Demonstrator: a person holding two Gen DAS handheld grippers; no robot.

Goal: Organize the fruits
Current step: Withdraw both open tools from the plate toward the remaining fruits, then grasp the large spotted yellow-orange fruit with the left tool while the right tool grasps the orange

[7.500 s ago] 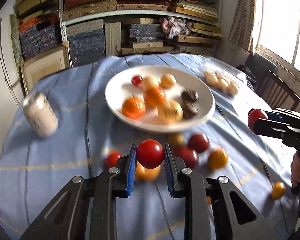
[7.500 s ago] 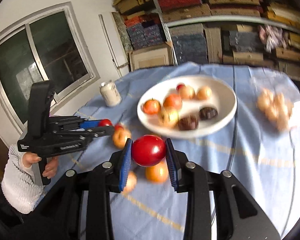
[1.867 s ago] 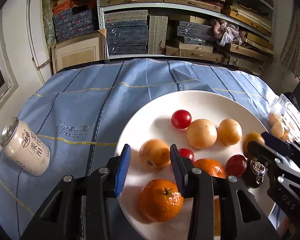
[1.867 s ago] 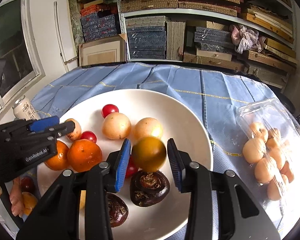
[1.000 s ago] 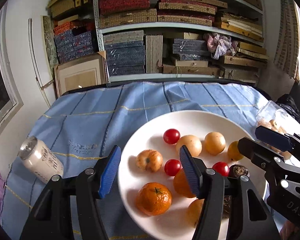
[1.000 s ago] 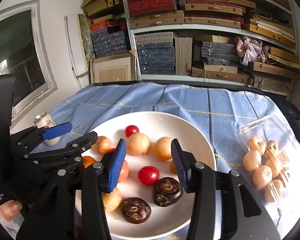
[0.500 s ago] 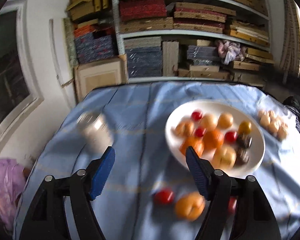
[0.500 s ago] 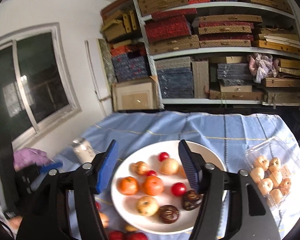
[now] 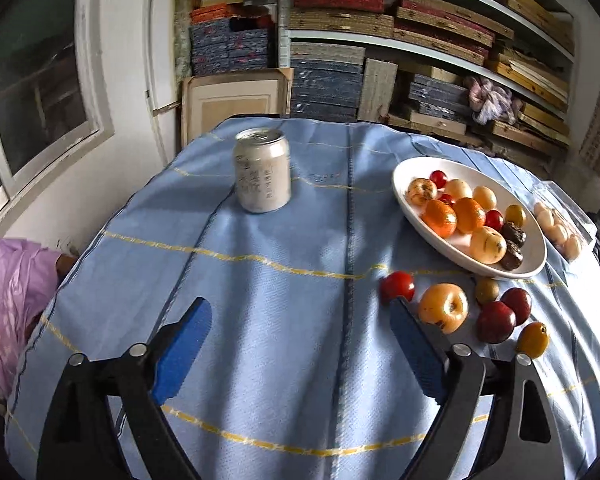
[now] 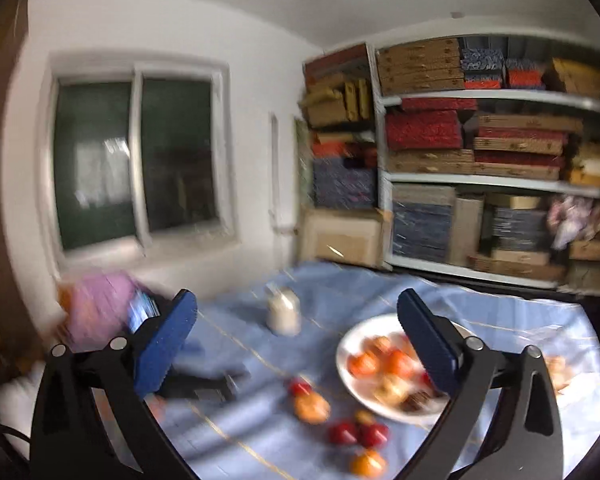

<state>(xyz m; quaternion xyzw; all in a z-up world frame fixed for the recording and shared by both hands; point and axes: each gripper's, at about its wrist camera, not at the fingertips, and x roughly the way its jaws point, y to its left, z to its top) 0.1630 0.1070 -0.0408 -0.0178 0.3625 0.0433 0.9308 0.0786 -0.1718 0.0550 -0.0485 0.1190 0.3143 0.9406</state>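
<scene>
Left gripper (image 9: 300,340) and right gripper (image 10: 296,332) are both opening, nothing between their jaws. The oval white plate (image 9: 416,216) of fruit, long axis eleven-to-five, sits at two o'clock; loose fruits (image 9: 444,308) lie beside it at three.

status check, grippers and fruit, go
Left gripper and right gripper both opening, nothing between. Six loose fruits beside the plate. Nothing in the way.

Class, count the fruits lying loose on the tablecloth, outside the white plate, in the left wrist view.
6, near the plate's front rim: small red fruit, pale orange fruit, olive one, two dark reds, yellow-orange one. Others may be hidden.
</scene>
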